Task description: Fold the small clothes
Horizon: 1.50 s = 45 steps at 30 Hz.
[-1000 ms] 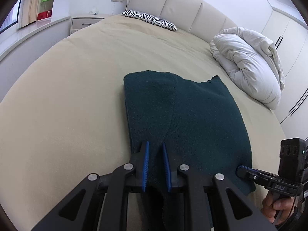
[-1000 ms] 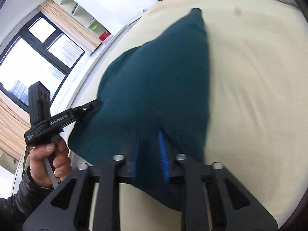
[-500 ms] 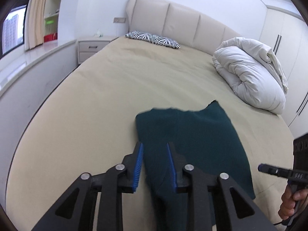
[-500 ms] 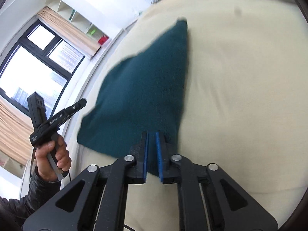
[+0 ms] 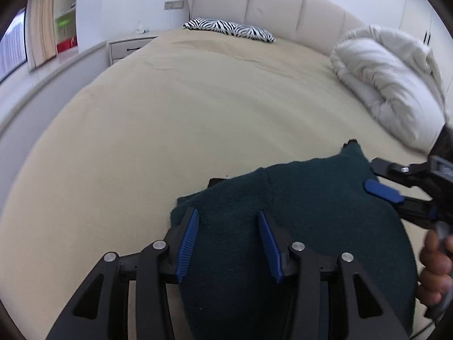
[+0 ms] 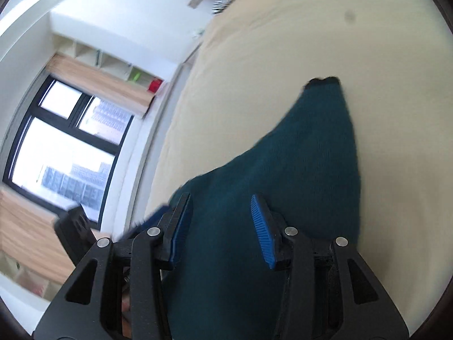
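A dark green fleece garment (image 5: 297, 212) lies folded on the beige bed (image 5: 184, 119); it also shows in the right wrist view (image 6: 297, 170). My left gripper (image 5: 228, 228) is open, its blue pads spread above the garment's near left part. My right gripper (image 6: 220, 215) is open over the garment's near right part; it also shows at the right edge of the left wrist view (image 5: 393, 192), held by a hand. Neither gripper holds the cloth.
A rolled white duvet (image 5: 388, 85) lies at the right of the bed. A zebra-print pillow (image 5: 229, 28) sits by the padded headboard. A bedside cabinet (image 5: 127, 48) and a low ledge stand left. A window (image 6: 65, 144) is on the left wall.
Both grippers have opened wide and let go of the garment. The near edge was carried forward, so the garment now lies shorter and doubled over.
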Available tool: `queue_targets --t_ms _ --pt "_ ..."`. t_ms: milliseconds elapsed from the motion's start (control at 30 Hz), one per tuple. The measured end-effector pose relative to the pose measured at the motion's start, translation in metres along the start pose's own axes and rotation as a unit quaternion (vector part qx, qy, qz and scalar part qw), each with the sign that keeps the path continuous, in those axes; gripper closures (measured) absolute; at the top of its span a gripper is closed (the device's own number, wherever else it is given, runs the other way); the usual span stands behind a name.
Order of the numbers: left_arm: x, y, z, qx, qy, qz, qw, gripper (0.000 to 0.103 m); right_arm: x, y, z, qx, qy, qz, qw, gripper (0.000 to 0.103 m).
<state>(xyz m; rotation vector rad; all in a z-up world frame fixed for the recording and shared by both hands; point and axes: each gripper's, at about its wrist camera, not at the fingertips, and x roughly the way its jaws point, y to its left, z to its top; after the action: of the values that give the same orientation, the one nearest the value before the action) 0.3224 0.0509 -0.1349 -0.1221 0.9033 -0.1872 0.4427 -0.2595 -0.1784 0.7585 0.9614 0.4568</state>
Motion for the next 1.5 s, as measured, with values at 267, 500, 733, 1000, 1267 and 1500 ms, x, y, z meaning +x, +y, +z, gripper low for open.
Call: queue_targets --t_ms 267,500,733,1000,1267,1500 --pt "0.002 -0.010 0.000 0.017 0.004 0.013 0.9998 0.054 -0.003 -0.047 0.020 0.034 -0.039 -0.026 0.998 0.074" --pt "0.004 -0.012 -0.002 0.021 0.004 0.020 0.9996 0.054 -0.043 0.015 -0.019 -0.056 -0.031 0.052 0.997 0.061" --pt "0.004 -0.012 -0.003 0.023 0.003 0.020 0.9995 0.054 -0.017 0.015 -0.072 -0.121 0.025 0.059 0.991 0.059" --pt "-0.004 -0.006 -0.003 0.013 0.003 0.013 0.9998 0.053 -0.077 -0.009 -0.085 -0.064 -0.058 0.018 0.996 0.034" --pt "-0.079 0.046 -0.028 -0.084 -0.022 -0.030 0.9958 0.034 -0.104 -0.031 -0.080 -0.070 -0.042 -0.003 0.997 0.022" --pt "-0.069 0.088 -0.063 -0.181 0.057 -0.136 0.9724 0.035 -0.085 -0.039 -0.074 -0.056 -0.001 -0.006 0.998 0.020"
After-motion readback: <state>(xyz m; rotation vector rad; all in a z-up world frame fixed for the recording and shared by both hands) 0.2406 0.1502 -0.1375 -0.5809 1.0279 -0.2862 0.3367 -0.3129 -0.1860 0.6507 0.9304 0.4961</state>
